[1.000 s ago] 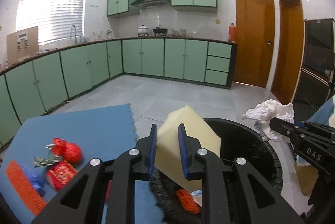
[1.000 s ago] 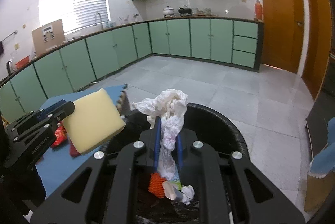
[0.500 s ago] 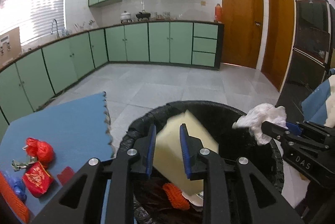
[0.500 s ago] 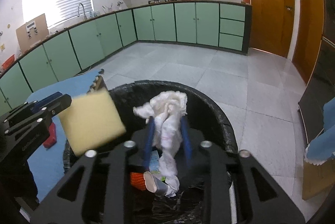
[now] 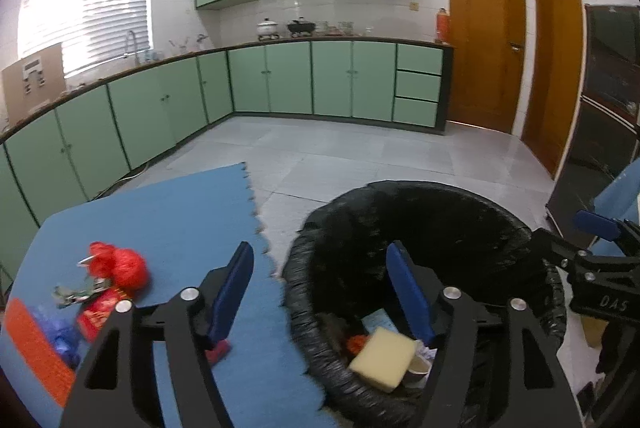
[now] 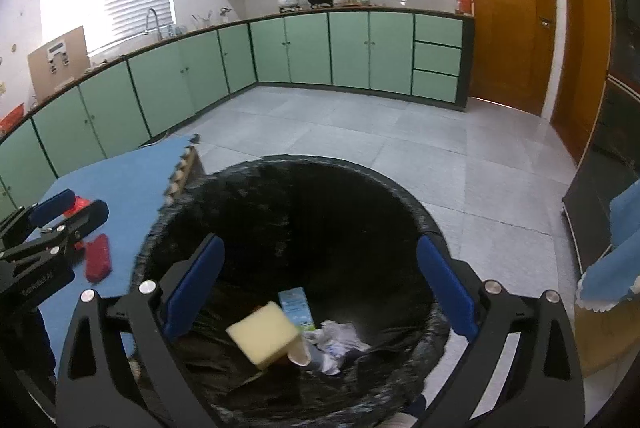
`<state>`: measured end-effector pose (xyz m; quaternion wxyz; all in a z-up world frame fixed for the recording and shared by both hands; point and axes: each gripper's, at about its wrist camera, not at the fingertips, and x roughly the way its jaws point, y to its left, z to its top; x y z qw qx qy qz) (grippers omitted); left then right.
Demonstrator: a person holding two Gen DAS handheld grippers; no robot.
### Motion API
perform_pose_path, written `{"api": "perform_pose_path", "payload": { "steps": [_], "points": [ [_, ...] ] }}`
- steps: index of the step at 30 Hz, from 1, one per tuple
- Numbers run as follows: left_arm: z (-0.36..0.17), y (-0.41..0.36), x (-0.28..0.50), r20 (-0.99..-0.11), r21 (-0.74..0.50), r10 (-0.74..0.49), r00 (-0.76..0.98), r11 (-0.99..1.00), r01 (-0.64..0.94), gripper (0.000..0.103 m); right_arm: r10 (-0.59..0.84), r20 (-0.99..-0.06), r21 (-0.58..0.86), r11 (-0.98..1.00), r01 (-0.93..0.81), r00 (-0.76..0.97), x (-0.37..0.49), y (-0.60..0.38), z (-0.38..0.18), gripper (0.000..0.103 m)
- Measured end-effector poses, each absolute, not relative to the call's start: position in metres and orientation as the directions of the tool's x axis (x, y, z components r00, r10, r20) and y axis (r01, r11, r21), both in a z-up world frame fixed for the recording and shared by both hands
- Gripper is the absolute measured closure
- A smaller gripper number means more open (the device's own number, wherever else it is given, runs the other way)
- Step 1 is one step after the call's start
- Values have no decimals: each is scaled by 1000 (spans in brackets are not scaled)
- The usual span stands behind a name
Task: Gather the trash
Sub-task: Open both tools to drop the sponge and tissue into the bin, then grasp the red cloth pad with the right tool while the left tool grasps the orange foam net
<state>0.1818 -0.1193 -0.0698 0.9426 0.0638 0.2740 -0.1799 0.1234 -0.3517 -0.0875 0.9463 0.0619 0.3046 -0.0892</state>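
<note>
A black-lined trash bin (image 5: 424, 220) (image 6: 320, 196) stands beside a blue foam mat (image 5: 160, 220). A yellow sponge (image 5: 382, 358) (image 6: 264, 338) and a crumpled white tissue (image 6: 334, 342) lie inside the bin with a small carton (image 6: 296, 308) and a paper cup (image 6: 300, 352). My left gripper (image 5: 320, 288) is open and empty above the bin's left rim. My right gripper (image 6: 320, 280) is open and empty above the bin. Red trash (image 5: 120, 264), a red packet (image 5: 100, 312) and blue plastic (image 5: 56, 336) lie on the mat.
A red piece (image 6: 97, 256) lies on the mat near the left gripper (image 6: 52, 224). The right gripper (image 5: 600, 260) shows at the right of the left wrist view. Green cabinets (image 5: 280, 84) line the walls. A dark appliance (image 5: 600, 132) and wooden doors (image 5: 484, 48) stand to the right.
Both grippers have opened. The yellow sponge dropped from the left gripper and the white tissue from the right gripper into the bin.
</note>
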Motion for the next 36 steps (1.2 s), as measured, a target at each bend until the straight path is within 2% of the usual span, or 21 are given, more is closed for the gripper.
{"api": "perform_pose_path", "payload": {
  "steps": [22, 28, 36],
  "points": [
    [-57, 77, 159, -500, 57, 38, 865, 998, -11, 30, 169, -549, 103, 986, -134, 818, 163, -175, -71, 8],
    [-72, 114, 157, -507, 96, 130, 852, 991, -94, 30, 220, -583, 92, 974, -206, 782, 184, -128, -92, 8],
    [-96, 134, 162, -547, 105, 170, 819, 985, -135, 30, 232, -645, 67, 966, -248, 728, 207, -94, -124, 8]
  ]
}}
